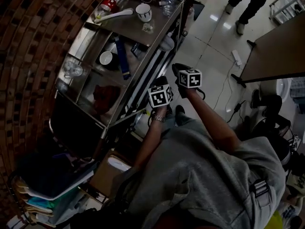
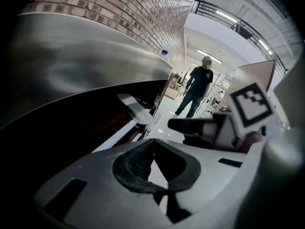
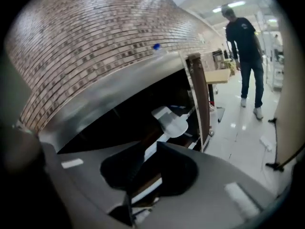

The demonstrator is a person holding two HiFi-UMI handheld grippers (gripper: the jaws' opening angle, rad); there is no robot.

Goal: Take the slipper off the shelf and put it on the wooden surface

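Brick wall [image 1: 28, 56] fills the left of the head view. Against it stands the metal shelf unit [image 1: 164, 25]. Its top tier, upper centre of the frame, carries a red-capped bottle [image 1: 108, 4], a white ladle [image 1: 114, 15] and a cup [image 1: 143, 12]. The tier beneath holds a bowl [image 1: 106, 57] and a blue strip [image 1: 123, 56].

The slipper [image 3: 174, 120] (pale, partly in shadow) lies on a lower tier at the unit's open end, with neither gripper touching it.

At frame centre, just right of the shelf's front edge, is the left gripper [image 1: 161, 80]. Its jaws are closed tip to tip with nothing between them. Just beside it on the right is the right gripper [image 1: 177, 68]. Its jaws stand a narrow slit apart and are empty. Both point toward the shelf.

The brown tabletop [image 1: 276, 51] occupies the right edge of the frame, well apart from the slipper. A standing person [image 1: 250, 4] is at upper right on the tiled floor [image 1: 209, 37].
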